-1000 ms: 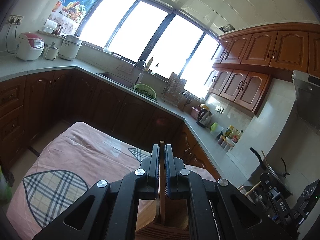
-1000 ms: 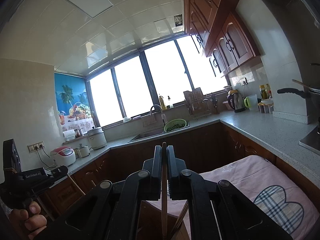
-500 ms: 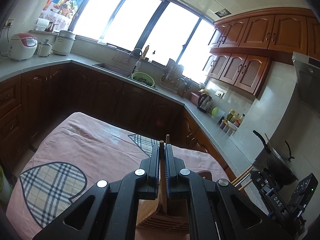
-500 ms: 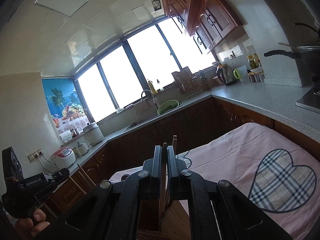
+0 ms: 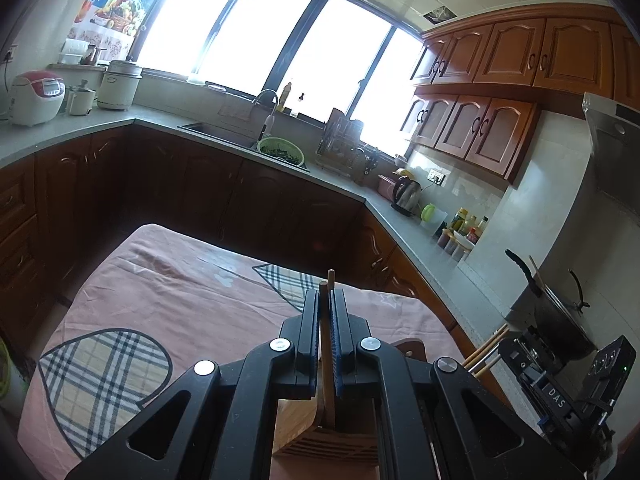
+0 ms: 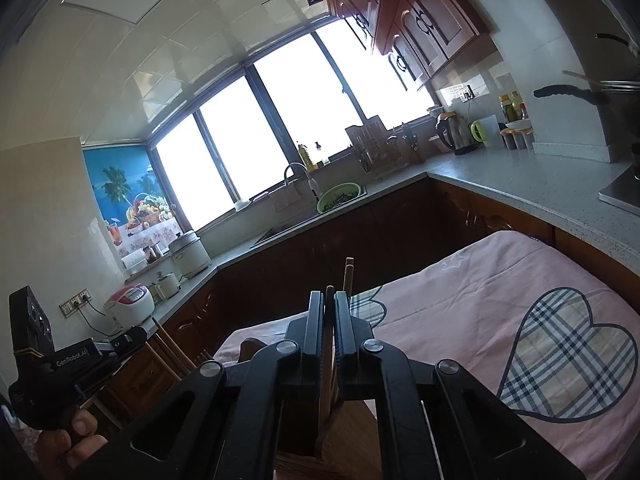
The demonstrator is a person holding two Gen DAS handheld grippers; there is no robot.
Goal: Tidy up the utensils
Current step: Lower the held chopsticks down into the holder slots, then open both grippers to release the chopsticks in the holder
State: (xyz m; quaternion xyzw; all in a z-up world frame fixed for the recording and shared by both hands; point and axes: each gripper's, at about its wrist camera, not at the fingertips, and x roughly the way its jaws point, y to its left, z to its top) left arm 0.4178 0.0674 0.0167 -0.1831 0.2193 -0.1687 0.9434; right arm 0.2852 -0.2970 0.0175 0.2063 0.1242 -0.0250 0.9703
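Observation:
In the left wrist view my left gripper [image 5: 324, 300] is shut on wooden chopsticks [image 5: 330, 280]; their tips stick up past the fingertips. Their lower ends reach down to a wooden utensil holder [image 5: 328, 436] under the jaws. In the right wrist view my right gripper [image 6: 329, 300] is shut on a chopstick [image 6: 329, 293], with more chopstick tips [image 6: 349, 272] just behind it. The wooden holder [image 6: 352, 420] lies below it too. Each view shows the other gripper at its edge: the right gripper [image 5: 560, 384] with chopsticks [image 5: 486, 346], and the left gripper [image 6: 64, 360] in a hand [image 6: 72, 436].
A pink cloth with plaid hearts [image 5: 104, 376] covers the table [image 6: 520, 280]. Dark cabinets and a grey counter [image 5: 340, 184] wrap around behind, with a sink, green colander [image 5: 280, 152], kettle [image 5: 406, 194] and a pot on the stove [image 5: 560, 312].
Both views have tipped downward, so more of the table shows. The right gripper has sunk toward the holder. A further chopstick tip now shows beyond each gripper's fingertips.

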